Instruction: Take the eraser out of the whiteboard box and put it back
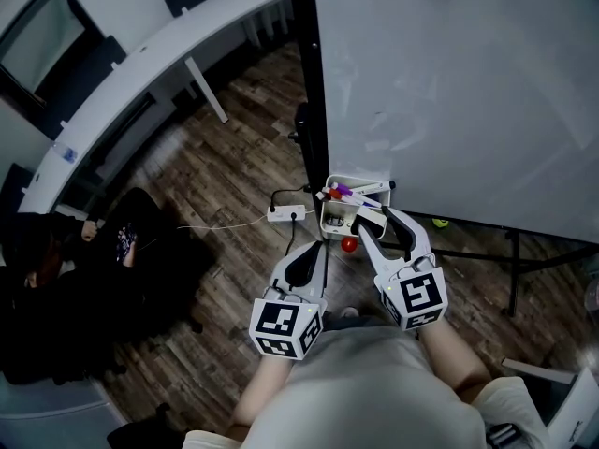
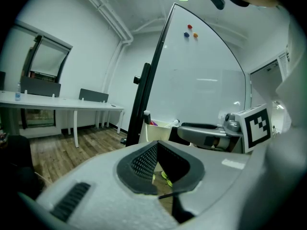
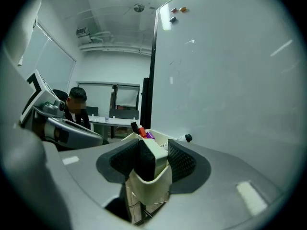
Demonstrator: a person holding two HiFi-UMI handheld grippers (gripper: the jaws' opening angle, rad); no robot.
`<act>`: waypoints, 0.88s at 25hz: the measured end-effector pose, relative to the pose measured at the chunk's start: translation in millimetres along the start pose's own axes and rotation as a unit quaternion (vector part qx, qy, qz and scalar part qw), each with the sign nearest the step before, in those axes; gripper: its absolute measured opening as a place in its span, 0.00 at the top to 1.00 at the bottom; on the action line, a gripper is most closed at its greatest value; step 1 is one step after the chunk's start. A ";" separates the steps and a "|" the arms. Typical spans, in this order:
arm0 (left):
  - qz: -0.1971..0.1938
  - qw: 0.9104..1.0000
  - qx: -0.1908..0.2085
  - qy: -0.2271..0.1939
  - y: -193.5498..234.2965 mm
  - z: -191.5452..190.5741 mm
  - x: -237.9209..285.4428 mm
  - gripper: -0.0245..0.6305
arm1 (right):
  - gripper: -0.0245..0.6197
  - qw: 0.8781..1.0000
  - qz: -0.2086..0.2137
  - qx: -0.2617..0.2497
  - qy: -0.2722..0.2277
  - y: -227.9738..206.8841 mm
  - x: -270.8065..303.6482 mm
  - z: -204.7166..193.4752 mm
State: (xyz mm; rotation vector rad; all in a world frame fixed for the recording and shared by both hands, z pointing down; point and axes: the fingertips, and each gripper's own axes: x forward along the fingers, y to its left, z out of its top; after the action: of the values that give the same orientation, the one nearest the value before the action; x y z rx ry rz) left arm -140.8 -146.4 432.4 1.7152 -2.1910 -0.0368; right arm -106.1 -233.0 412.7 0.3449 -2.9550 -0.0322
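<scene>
The cream whiteboard box (image 1: 333,221) hangs at the whiteboard's (image 1: 449,82) lower left corner and holds markers (image 1: 343,193). My right gripper (image 1: 374,223) reaches over its near end. In the right gripper view the eraser (image 3: 151,156), white body with black felt, stands upright between the pads of my right gripper (image 3: 152,163), its lower part inside the box's near wall (image 3: 151,190). Both pads look to touch it. My left gripper (image 1: 316,249) waits just left of the box, below it, jaws together and empty. The left gripper view shows my left gripper (image 2: 158,146) with the box (image 2: 162,128) beyond it.
A red ball (image 1: 348,244) sits on the floor below the box. A white power strip (image 1: 285,214) with cables lies left of it. The whiteboard's black stand (image 1: 510,260) crosses on the right. A long white desk (image 1: 140,73) runs at upper left. A person (image 3: 76,104) sits behind.
</scene>
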 end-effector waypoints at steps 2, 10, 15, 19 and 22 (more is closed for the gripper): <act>-0.001 1.000 0.000 0.000 -0.8 -0.8 -1.8 0.96 | 0.64 1.000 0.003 0.004 0.002 1.2 0.3 0.0; -0.012 1.000 -0.001 0.001 -4.7 -4.3 -6.3 0.96 | 0.58 1.000 -0.007 0.010 -0.009 4.2 -7.7 7.9; -0.022 1.000 0.002 0.004 -8.2 -5.0 -11.7 0.96 | 0.58 1.000 -0.015 0.017 -0.013 9.2 -18.7 10.3; -0.032 0.999 0.006 0.005 -10.8 -6.3 -14.7 0.96 | 0.58 0.999 -0.023 0.020 -0.016 14.0 -27.3 13.7; -0.041 0.999 0.008 0.007 -13.4 -8.2 -17.4 0.96 | 0.59 0.999 -0.033 0.027 -0.019 16.4 -35.0 15.6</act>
State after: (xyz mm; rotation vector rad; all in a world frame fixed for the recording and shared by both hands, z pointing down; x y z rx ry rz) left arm -122.4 -131.9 432.4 1.8079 -2.1157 -0.0280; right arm -78.9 -208.9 392.3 0.4544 -2.9848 0.0320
